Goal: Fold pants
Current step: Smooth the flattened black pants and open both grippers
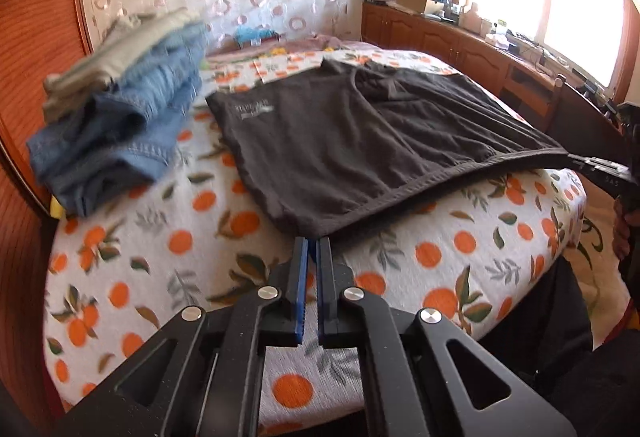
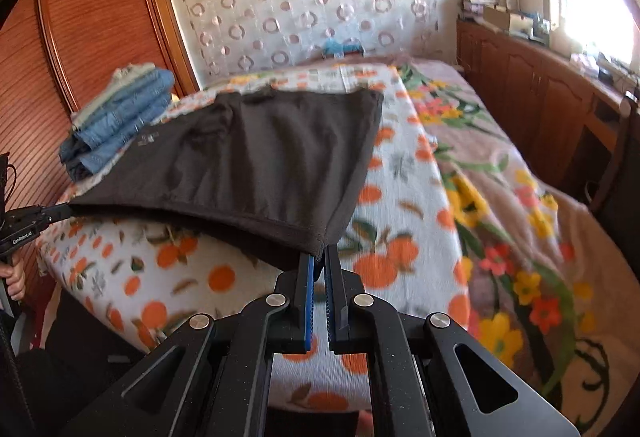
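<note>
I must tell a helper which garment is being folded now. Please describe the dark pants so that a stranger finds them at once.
On the bed with the orange-fruit sheet, look beside the stack of folded blue jeans near the wooden headboard. The dark pants lie spread flat, each near corner pinched by tongs; they alone are unfolded, charcoal, with small pale lettering.

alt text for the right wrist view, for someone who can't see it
The right gripper is shut on the near corner of dark pants spread over an orange-print bedspread; the left gripper pinches the opposite corner. Folded jeans are stacked behind.
</note>
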Action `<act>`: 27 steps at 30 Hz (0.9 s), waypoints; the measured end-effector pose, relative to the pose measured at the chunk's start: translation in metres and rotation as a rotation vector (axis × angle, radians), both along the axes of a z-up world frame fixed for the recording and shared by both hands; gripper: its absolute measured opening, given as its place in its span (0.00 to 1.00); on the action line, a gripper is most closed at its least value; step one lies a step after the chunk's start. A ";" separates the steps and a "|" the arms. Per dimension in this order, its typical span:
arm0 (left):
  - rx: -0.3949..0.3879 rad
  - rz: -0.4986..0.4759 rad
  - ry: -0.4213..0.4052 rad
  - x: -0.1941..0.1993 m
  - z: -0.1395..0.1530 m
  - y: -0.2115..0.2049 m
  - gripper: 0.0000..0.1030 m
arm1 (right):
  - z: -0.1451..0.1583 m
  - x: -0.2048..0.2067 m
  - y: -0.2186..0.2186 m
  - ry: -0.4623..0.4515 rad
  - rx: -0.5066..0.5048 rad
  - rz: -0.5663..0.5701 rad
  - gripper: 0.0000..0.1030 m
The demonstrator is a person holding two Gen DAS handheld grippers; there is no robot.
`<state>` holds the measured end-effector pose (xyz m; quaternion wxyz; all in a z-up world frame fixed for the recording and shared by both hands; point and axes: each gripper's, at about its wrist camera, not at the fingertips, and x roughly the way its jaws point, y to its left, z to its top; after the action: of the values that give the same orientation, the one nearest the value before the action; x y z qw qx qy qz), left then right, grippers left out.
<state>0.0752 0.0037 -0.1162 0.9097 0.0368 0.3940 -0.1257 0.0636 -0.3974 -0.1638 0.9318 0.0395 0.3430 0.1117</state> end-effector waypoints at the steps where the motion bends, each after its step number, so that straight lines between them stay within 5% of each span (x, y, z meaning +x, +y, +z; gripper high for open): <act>1: -0.008 0.003 0.000 0.000 0.000 0.002 0.04 | -0.004 0.001 0.000 0.010 0.004 -0.004 0.04; 10: -0.036 0.046 -0.046 -0.007 0.014 0.023 0.37 | -0.006 0.002 -0.003 0.000 0.039 -0.046 0.08; 27: 0.010 0.012 -0.046 0.056 0.017 -0.001 0.41 | 0.012 -0.016 -0.003 -0.100 0.031 -0.099 0.28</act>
<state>0.1312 0.0026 -0.0989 0.9191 0.0420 0.3738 -0.1171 0.0475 -0.4007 -0.1515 0.9515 0.0649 0.2918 0.0727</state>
